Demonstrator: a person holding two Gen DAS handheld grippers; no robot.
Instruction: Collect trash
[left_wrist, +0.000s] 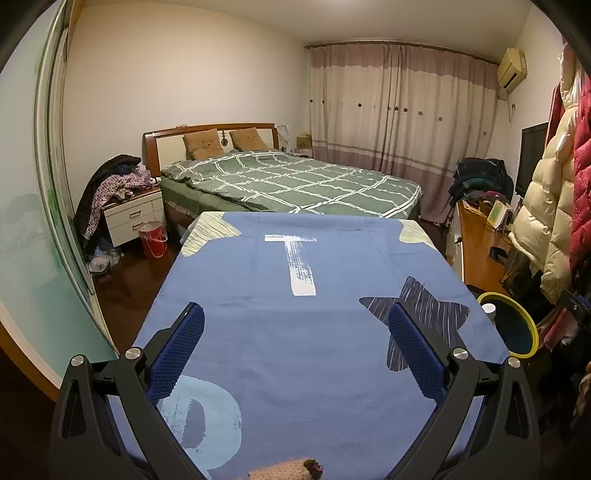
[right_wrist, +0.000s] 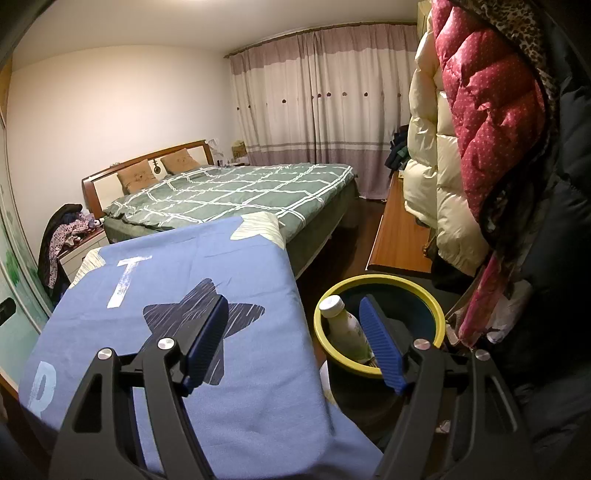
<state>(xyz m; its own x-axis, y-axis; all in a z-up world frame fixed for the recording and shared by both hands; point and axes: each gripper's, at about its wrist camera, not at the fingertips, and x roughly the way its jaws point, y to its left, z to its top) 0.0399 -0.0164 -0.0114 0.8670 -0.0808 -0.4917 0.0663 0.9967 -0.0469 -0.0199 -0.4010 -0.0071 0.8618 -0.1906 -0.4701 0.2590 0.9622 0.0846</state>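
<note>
**Trash in bin, both tools empty**

Bench (left_wrist: 288, 332) is covered by a blue cloth printed with letters and a dark star; nothing is seen on the cloth apart from a small pinkish item (left_wrist: 291, 470) at the near edge, too cropped to identify. Bin (right_wrist: 380, 325), dark with a yellow rim, is placed on the floor just beside the bench's right edge. A white-capped bottle (right_wrist: 343, 325) is seen inside the bin, leaning against its left wall. Left tool (left_wrist: 295, 317) is held wide above the cloth, nothing between the pads. Right tool (right_wrist: 295, 314) is held wide over the gap between bench and bin, nothing gripped.
</note>
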